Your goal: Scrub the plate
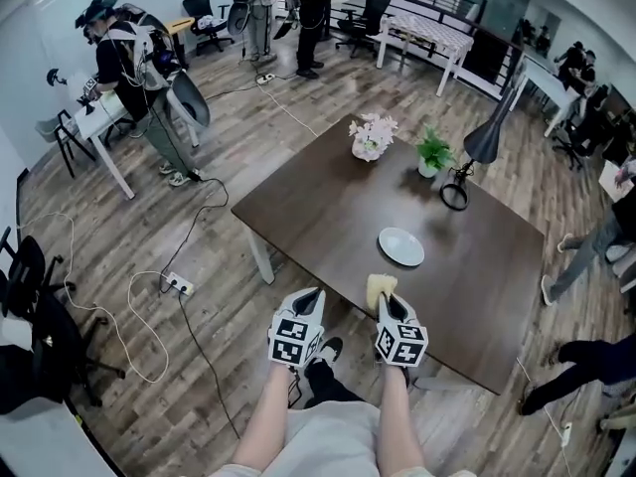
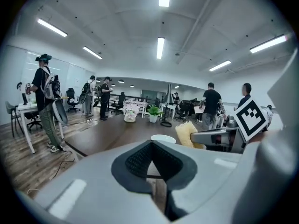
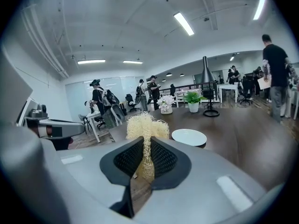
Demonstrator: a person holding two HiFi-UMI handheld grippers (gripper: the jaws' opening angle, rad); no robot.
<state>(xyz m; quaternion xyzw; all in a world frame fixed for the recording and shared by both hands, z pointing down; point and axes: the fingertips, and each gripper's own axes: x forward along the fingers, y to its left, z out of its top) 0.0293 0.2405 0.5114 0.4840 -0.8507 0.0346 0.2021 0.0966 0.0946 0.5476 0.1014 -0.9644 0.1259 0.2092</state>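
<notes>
A white plate (image 1: 400, 246) lies on the dark brown table (image 1: 328, 207), towards its near edge, and shows empty in the right gripper view (image 3: 188, 136) and the left gripper view (image 2: 163, 138). My right gripper (image 1: 390, 304) is shut on a pale yellow mesh scrubber (image 1: 381, 287), held just short of the plate; the scrubber (image 3: 145, 125) sticks up between the pads of the right gripper (image 3: 145, 146). My left gripper (image 1: 310, 304) hovers over the table's near edge, left of the right one. The left gripper (image 2: 152, 146) has its jaws together with nothing in them.
A vase of pale flowers (image 1: 373, 137), a small potted plant (image 1: 433, 153) and a black lamp (image 1: 475, 147) stand at the table's far side. A power strip with cables (image 1: 179, 286) lies on the wooden floor to the left. Several people stand around the room.
</notes>
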